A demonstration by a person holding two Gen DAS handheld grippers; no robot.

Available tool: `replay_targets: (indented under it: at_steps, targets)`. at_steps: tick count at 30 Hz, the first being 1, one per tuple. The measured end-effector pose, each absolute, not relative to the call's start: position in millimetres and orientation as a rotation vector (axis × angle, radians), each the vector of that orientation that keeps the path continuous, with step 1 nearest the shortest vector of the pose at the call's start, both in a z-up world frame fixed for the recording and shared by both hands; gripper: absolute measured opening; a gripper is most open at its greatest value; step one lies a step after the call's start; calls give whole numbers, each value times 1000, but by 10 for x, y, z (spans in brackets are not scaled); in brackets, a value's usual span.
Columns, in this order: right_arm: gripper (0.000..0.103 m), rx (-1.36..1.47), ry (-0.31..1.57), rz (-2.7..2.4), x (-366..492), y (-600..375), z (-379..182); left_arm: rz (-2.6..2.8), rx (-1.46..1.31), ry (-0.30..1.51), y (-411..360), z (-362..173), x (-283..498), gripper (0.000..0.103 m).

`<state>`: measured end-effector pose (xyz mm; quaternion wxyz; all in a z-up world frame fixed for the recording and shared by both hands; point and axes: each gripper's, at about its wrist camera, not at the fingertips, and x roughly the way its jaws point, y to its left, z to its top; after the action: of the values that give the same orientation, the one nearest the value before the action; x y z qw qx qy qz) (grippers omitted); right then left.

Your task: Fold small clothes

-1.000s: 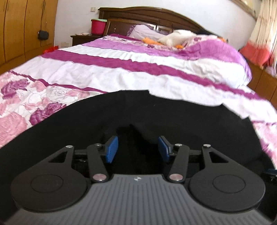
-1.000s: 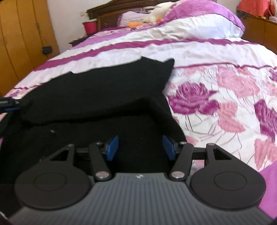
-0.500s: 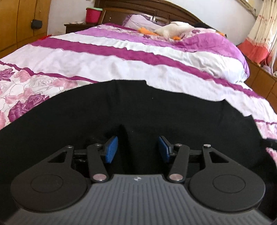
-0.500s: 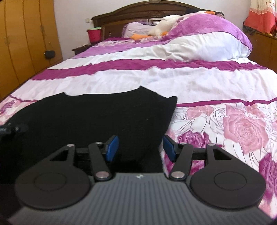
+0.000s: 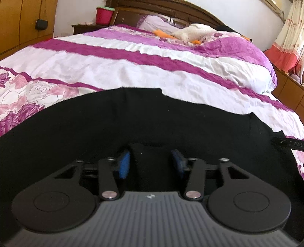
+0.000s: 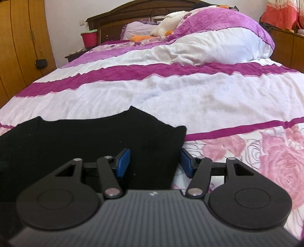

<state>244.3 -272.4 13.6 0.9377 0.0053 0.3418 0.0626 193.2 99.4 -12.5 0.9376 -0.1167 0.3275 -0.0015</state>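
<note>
A black garment point(image 5: 152, 121) lies spread flat on the bed's floral cover. In the left wrist view it fills the near half of the frame. My left gripper point(image 5: 151, 165) is open, its blue pads point(image 5: 124, 165) low over the cloth near its front edge. In the right wrist view the garment point(image 6: 95, 136) covers the near left, with its right edge and a pointed corner by my right gripper point(image 6: 154, 161). The right gripper is open, its jaws either side of the garment's right edge. Whether the pads touch the cloth is hidden.
The bed cover point(image 6: 209, 98) has white and purple stripes, with pink roses at the near end. A bunched quilt point(image 6: 228, 38), pillows and a white soft toy point(image 5: 191, 32) lie by the headboard. A red bucket point(image 5: 103, 15) and wooden wardrobes point(image 6: 19, 47) stand at the left.
Both grippers have dropped lower and moved forward over the garment. The folded-over far part of the cloth now lies flatter on the bed. Both stay open.
</note>
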Motion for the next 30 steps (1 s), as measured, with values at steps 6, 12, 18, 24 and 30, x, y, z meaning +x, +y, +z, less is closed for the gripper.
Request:
replay_targets:
  at_steps: [6, 12, 18, 24, 30]
  targets:
    - [11, -19, 639, 130, 2397, -2702, 146, -3, -234, 605, 949, 1, 1870, 10]
    - [8, -20, 480, 79, 2283, -2721, 259, 2, -153, 476, 872, 323, 1978, 10]
    - [8, -62, 480, -16, 2388, -2703, 130, 6, -66, 481, 791, 261, 2419, 10]
    - [12, -72, 603, -25, 2565, -2722, -49, 37, -18, 633, 832, -187, 2777, 14]
    - [13, -1, 642, 21, 2531, -2831, 102, 62, 0, 651, 881, -157, 2758, 32]
